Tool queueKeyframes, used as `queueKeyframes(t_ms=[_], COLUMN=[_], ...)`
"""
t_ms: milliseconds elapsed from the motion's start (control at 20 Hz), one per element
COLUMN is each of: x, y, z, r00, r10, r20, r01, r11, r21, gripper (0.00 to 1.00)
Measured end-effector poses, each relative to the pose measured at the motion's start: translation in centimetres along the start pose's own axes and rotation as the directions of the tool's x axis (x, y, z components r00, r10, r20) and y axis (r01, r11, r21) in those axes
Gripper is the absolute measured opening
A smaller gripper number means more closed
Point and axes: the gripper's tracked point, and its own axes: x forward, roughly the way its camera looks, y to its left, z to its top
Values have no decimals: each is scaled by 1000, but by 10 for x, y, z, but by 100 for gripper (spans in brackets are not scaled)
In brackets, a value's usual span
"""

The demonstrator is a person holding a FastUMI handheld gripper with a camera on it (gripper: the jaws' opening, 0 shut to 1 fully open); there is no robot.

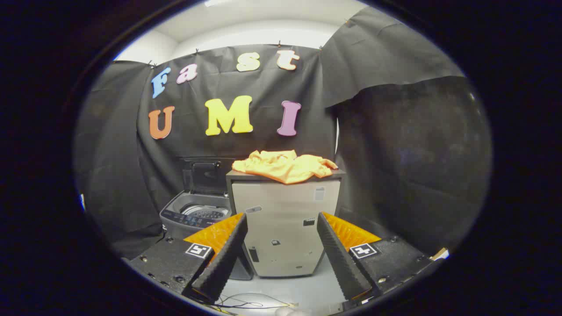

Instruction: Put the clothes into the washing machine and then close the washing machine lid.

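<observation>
A crumpled orange garment lies on top of a beige cabinet that stands ahead of my fingers. Left of the cabinet sits a grey top-loading washing machine with its lid raised upright against the black wall, the drum opening showing. My gripper is open, its two fingers spread wide with nothing between them, well short of the cabinet and below the level of the garment.
Black cloth walls close in behind the machine and on both sides. The pale floor runs from my fingers to the cabinet's foot, with thin cables lying on it just below the left finger.
</observation>
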Motion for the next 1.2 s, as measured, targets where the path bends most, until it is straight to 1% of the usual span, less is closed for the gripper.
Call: queueKeyframes(t_ms=[300, 850, 1000, 1200], x=[1, -2, 0, 7], y=[4, 10, 12, 13], z=[-7, 0, 9, 47], r00=[1000, 1000, 999, 999], r10=[10, 3, -7, -21], r20=[-7, -15, -34, -44], r01=[-10, -3, 7, 21], r11=[1000, 1000, 1000, 1000], r21=[-7, 2, -2, -7], gripper=[99, 99, 99, 99])
